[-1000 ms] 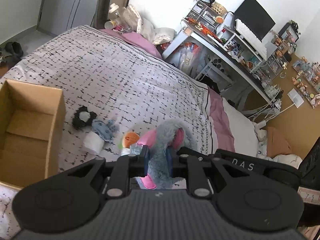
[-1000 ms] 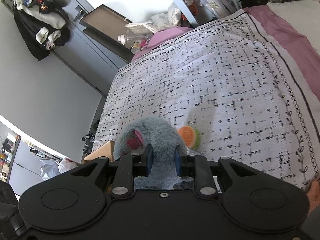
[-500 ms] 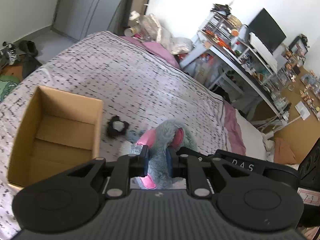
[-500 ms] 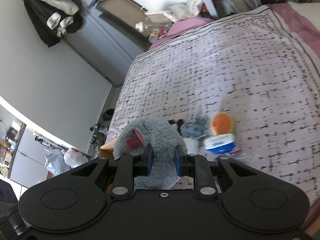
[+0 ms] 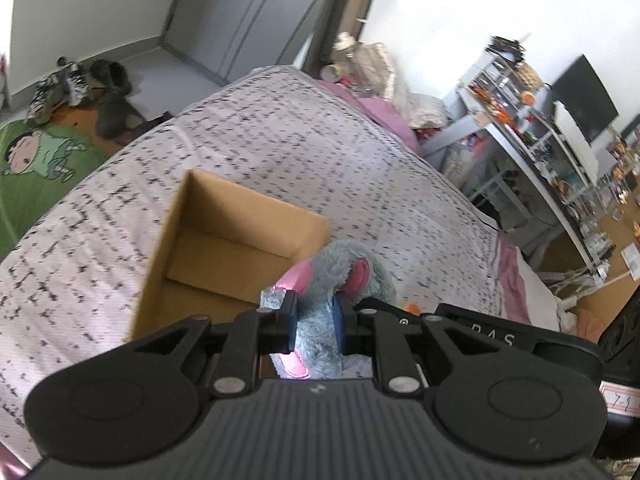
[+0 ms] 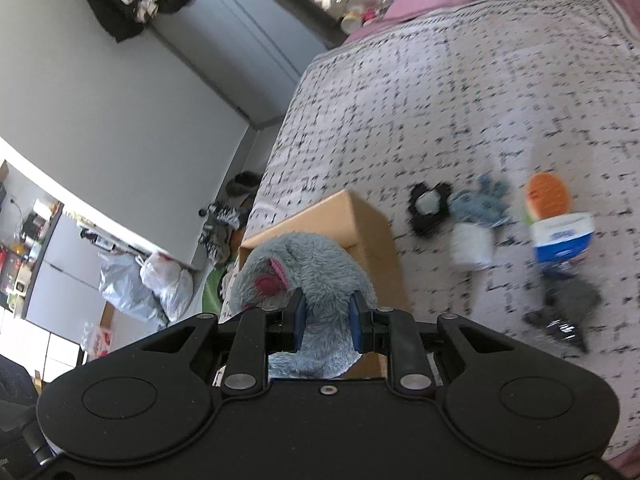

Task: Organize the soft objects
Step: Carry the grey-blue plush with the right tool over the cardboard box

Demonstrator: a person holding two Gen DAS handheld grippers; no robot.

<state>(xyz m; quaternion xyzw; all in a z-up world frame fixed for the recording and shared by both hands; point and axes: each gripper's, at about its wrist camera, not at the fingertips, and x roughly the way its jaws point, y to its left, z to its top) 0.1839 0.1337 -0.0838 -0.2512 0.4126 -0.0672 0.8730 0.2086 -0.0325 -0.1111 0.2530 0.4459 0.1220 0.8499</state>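
Both grippers are shut on one grey plush toy with pink ears. My left gripper [image 5: 315,322] clamps it [image 5: 340,276] just right of the open cardboard box [image 5: 236,248], whose inside shows bare. My right gripper [image 6: 326,322] clamps the same plush [image 6: 308,272] in front of the box [image 6: 360,232]. On the bedspread right of the box lie a black plush [image 6: 428,208], a blue-grey plush on a white roll [image 6: 476,220], an orange-and-green plush [image 6: 548,196], a blue-and-white packet [image 6: 564,240] and a dark grey piece [image 6: 568,308].
The box stands on a bed with a white black-flecked spread [image 5: 300,128]. A cluttered desk with a monitor [image 5: 560,108] runs along the right. Shoes [image 5: 80,88] and a green mat lie on the floor to the left; plastic bags [image 6: 148,284] stand beyond the bed.
Both grippers have carried the plush leftward toward the box. The box now fills the middle of the left wrist view, and the small toys have slid to the right.
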